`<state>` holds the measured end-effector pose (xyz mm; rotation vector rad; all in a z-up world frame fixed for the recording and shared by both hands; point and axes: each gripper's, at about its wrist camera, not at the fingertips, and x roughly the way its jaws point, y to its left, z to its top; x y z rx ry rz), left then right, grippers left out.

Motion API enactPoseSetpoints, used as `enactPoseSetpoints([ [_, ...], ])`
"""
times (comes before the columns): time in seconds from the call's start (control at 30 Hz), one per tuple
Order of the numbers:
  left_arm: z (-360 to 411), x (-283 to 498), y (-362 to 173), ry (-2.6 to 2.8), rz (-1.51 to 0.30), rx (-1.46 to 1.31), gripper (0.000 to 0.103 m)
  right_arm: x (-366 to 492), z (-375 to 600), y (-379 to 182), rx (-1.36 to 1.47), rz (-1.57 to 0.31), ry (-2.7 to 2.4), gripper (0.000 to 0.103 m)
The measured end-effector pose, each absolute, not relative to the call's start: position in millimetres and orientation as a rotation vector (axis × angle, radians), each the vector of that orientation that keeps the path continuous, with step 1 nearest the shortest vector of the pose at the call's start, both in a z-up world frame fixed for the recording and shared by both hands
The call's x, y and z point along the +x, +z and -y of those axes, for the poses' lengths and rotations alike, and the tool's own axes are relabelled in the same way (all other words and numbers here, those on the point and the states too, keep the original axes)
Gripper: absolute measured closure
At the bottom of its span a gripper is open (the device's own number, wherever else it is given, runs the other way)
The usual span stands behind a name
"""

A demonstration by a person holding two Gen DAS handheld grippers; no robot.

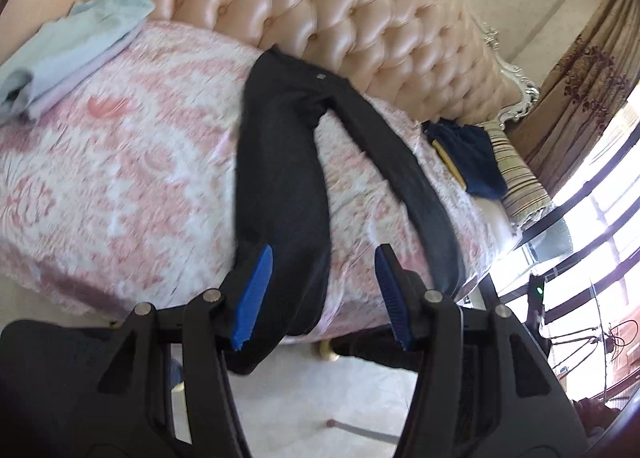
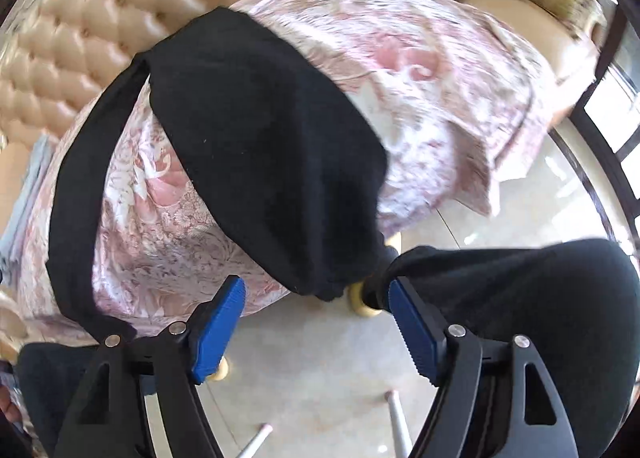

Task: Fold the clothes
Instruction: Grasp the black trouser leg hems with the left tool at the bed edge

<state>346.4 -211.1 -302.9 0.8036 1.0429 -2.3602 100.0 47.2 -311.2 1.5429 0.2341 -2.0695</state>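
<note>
The black trousers lie spread on the pink patterned bed, both leg ends spilling over its near edge and blurred. The left hand-held gripper tilts down, jaws spread astride one leg without pinching. The right hand-held gripper points steeply down below the other leg's hem, jaws wide, nothing between them.

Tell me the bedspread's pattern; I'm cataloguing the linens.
Pink and white floral bedspread, clearest in the left wrist view.

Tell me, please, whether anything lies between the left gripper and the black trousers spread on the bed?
Nothing visible does. The left gripper is open right over the near leg of the black trousers, which hangs over the edge of the pink floral bedspread.
</note>
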Motion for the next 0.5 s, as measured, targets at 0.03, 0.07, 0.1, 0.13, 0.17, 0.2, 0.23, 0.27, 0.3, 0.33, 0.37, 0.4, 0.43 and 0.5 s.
enactPoseSetpoints([
  [0.03, 210, 350, -306, -2.352, -1.032, 0.818, 0.046, 97, -41, -320, 1.565, -0.248, -2.02, 0.028],
  [0.07, 209, 353, -311, -2.356, -1.035, 0.862, 0.046, 97, -36, -324, 1.574, -0.253, -1.989, 0.028],
  [0.1, 208, 355, -318, -2.362, -1.039, 0.902, 0.046, 99, -31, -320, 1.553, -0.251, -1.992, 0.028],
  [0.13, 206, 357, -326, -2.368, -1.043, 0.94, 0.046, 101, -27, -311, 1.51, -0.244, -1.998, 0.028],
  [0.17, 205, 359, -333, -2.373, -1.047, 0.978, 0.046, 103, -20, -302, 1.465, -0.246, -1.982, 0.028],
  [0.2, 204, 360, -341, -2.379, -1.05, 1.017, 0.047, 105, -11, -292, 1.421, -0.253, -1.955, 0.027],
  [0.23, 204, 361, -349, -2.372, -1.047, 1.063, 0.052, 107, -2, -282, 1.378, -0.26, -1.928, 0.027],
  [0.27, 204, 361, -356, -2.369, -1.047, 1.105, 0.056, 108, 5, -275, 1.352, -0.261, -1.907, 0.026],
  [0.3, 204, 361, -363, -2.368, -1.047, 1.145, 0.057, 109, 10, -269, 1.339, -0.258, -1.89, 0.026],
  [0.33, 204, 362, -367, -2.375, -1.063, 1.162, 0.058, 109, 15, -264, 1.326, -0.255, -1.873, 0.026],
  [0.37, 206, 363, -370, -2.383, -1.082, 1.173, 0.06, 109, 19, -261, 1.316, -0.251, -1.86, 0.025],
  [0.4, 206, 362, -374, -2.375, -1.08, 1.204, 0.062, 108, 22, -260, 1.31, -0.245, -1.85, 0.025],
  [0.43, 206, 360, -379, -2.363, -1.073, 1.24, 0.063, 106, 24, -257, 1.304, -0.24, -1.839, 0.024],
  [0.5, 206, 356, -388, -2.338, -1.058, 1.311, 0.063, 103, 29, -252, 1.293, -0.23, -1.819, 0.024],
])
